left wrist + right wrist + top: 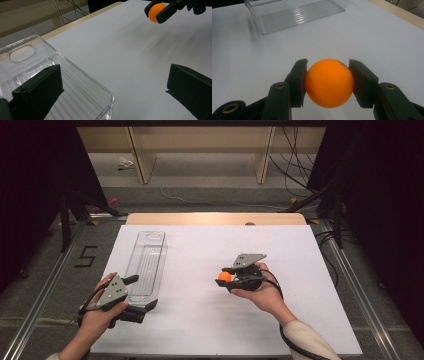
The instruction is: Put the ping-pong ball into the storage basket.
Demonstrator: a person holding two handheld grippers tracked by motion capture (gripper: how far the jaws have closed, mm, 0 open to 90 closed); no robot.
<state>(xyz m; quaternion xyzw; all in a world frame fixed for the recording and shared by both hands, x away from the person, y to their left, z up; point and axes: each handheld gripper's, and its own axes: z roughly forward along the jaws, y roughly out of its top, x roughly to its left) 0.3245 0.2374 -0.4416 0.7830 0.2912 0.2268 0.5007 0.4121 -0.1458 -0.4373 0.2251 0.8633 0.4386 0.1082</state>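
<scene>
the right hand-held gripper (226, 276) is clamped on an orange ball (224, 276): in the right gripper view the ball (329, 82) sits squarely between the two black pads, one pressing each side at the widest part, which is probably why it stays put without slipping. the ball is off the desk (210, 320), carried just ahead of the person's right hand (260, 292), with the jaws pointing toward the left hand-held gripper's side.

ahead of those jaws and well apart from them lies a clear plastic tray (294, 15), long and narrow, open side up, with a ribbed floor. it looks like the place the ball is meant for, so the pinch across the middle makes sense: the ball can be lowered over the rim and let go cleanly.

the left hand-held gripper (141, 296) stands with its jaws apart, nothing between them. in the left gripper view one jaw sits over the tray's near end (75, 92) and the other hangs over bare desk just beside the tray wall, so it straddles that corner. my guess is that it waits there to steady the light tray, which could slide when the ball drops in. whether a pad touches the plastic, i cannot tell. from that side the ball (155, 12) shows far ahead, in the other jaws.
</scene>
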